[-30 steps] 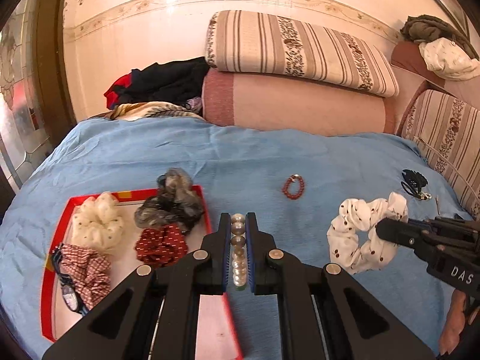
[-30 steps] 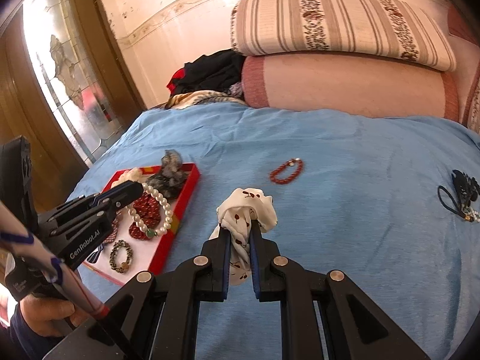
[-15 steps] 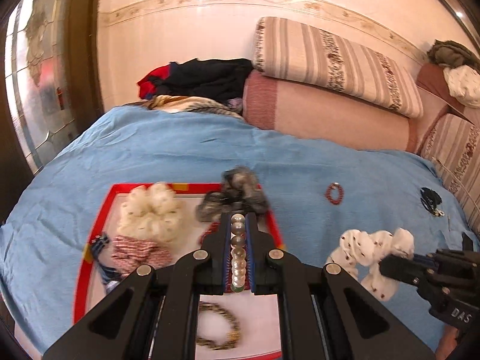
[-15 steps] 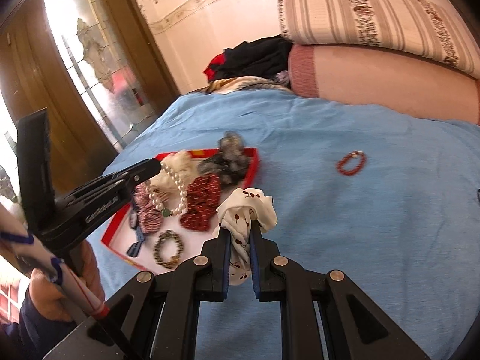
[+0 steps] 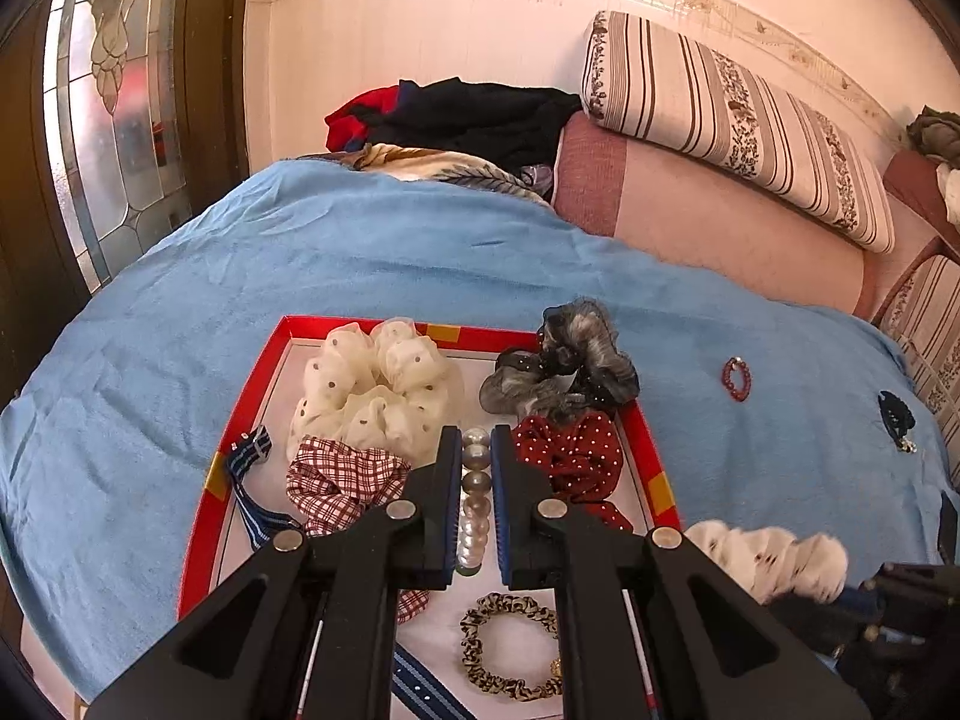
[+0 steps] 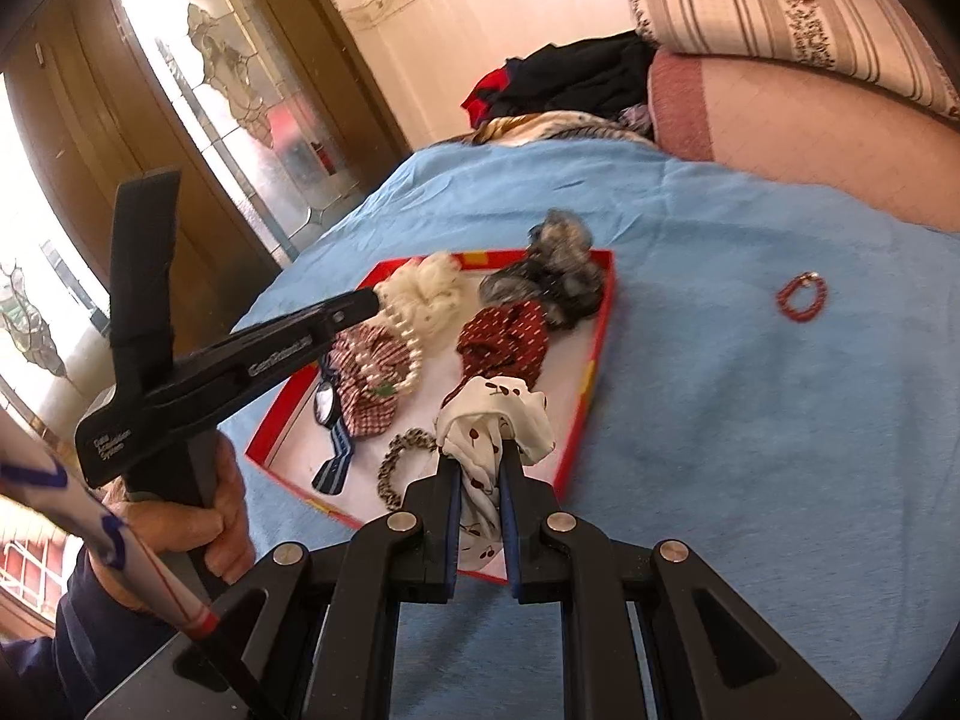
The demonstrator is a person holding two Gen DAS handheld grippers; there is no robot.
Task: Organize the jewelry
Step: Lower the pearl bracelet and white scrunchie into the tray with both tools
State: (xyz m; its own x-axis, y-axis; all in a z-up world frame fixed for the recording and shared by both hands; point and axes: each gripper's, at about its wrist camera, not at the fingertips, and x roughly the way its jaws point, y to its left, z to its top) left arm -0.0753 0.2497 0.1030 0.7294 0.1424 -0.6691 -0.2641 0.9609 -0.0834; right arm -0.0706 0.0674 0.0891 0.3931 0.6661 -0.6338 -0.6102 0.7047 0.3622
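Observation:
My left gripper (image 5: 476, 450) is shut on a pearl bracelet (image 5: 474, 498) and holds it above the red tray (image 5: 246, 396); from the right wrist view the pearls (image 6: 396, 348) hang from it over the plaid scrunchie (image 6: 366, 384). My right gripper (image 6: 480, 468) is shut on a white cherry-print scrunchie (image 6: 492, 420) above the tray's near right corner (image 6: 585, 396). The tray holds a cream scrunchie (image 5: 372, 390), a grey one (image 5: 564, 366), a dark red dotted one (image 5: 570, 456), a leopard hair tie (image 5: 510, 648) and a striped strap (image 5: 252, 498).
A red bead bracelet (image 5: 737, 379) and a black hair clip (image 5: 897, 420) lie on the blue bedspread (image 5: 360, 252) right of the tray. Pillows (image 5: 720, 108) and a clothes pile (image 5: 468, 114) sit at the back. A glass door (image 6: 252, 96) stands left.
Both grippers have moved left over the tray with their loads still held. The white scrunchie now hangs over the tray's near right corner.

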